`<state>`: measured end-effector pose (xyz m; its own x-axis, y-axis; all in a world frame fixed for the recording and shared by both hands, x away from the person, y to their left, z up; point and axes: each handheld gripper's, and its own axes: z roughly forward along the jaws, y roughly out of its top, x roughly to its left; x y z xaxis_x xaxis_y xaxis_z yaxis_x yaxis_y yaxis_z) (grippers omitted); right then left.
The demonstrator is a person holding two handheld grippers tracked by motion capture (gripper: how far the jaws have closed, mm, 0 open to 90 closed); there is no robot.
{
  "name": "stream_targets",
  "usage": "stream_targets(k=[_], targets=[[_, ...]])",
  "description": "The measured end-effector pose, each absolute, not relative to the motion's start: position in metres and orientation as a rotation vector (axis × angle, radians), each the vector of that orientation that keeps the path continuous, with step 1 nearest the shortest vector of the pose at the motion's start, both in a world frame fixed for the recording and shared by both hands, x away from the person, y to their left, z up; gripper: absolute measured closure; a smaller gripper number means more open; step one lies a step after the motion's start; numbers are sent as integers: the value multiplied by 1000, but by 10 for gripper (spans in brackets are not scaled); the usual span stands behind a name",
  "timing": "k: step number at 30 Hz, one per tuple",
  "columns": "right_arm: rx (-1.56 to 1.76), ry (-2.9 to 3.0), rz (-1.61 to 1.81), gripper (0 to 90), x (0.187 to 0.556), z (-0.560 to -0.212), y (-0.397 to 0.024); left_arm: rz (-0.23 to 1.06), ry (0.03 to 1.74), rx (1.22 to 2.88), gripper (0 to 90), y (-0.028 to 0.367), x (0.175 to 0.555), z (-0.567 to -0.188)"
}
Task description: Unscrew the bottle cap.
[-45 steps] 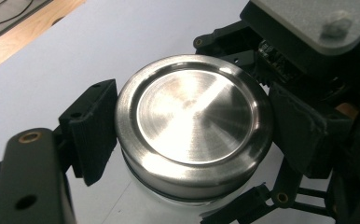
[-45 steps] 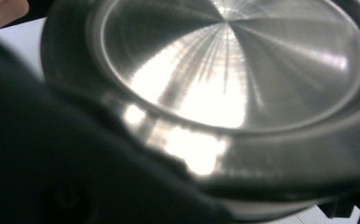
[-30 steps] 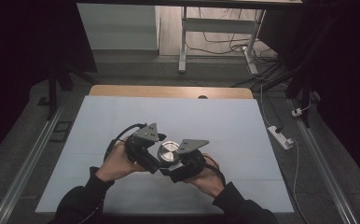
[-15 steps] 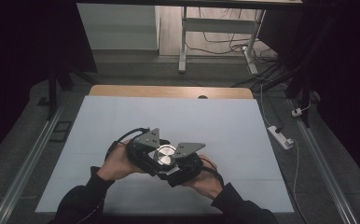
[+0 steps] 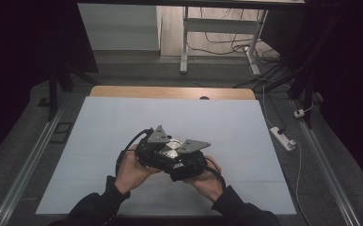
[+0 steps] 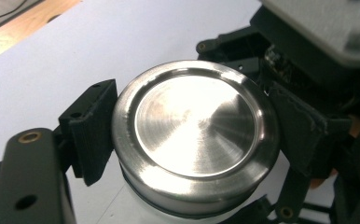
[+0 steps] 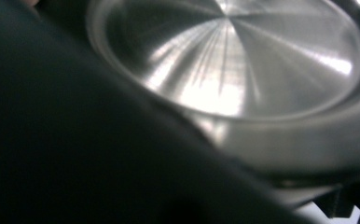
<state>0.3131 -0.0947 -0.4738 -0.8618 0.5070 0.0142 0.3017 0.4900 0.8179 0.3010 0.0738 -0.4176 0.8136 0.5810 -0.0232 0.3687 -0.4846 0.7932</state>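
A white container (image 6: 134,211) with a round brushed-steel lid (image 6: 194,126) stands on the pale table mat (image 5: 226,122), near its front middle. My left gripper (image 6: 197,140) is shut on the lid, with a black pad (image 6: 92,128) pressed on each side of its rim. In the high view both hands crowd around the lid (image 5: 171,151), the left gripper (image 5: 164,154) coming from the left and the right gripper (image 5: 181,159) from the right. In the right gripper view the lid (image 7: 243,60) is very close, and a dark blurred jaw lies against the container below its rim.
The mat stretches wide on all sides of the hands. A wooden table edge (image 5: 170,92) runs along the back. A white power strip (image 5: 283,138) lies on the floor to the right, beyond a metal rail (image 5: 325,165). A desk frame (image 5: 184,42) stands behind.
My left gripper has slid to the right toward the container and closed on the steel lid. The right hand has stayed where it was.
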Motion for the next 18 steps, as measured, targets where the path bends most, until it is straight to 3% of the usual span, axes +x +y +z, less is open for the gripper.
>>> stream_targets(k=[18], targets=[[693, 2500, 1351, 154, 314, -471, -98, 385, 645, 2099, 207, 78, 295, -409]])
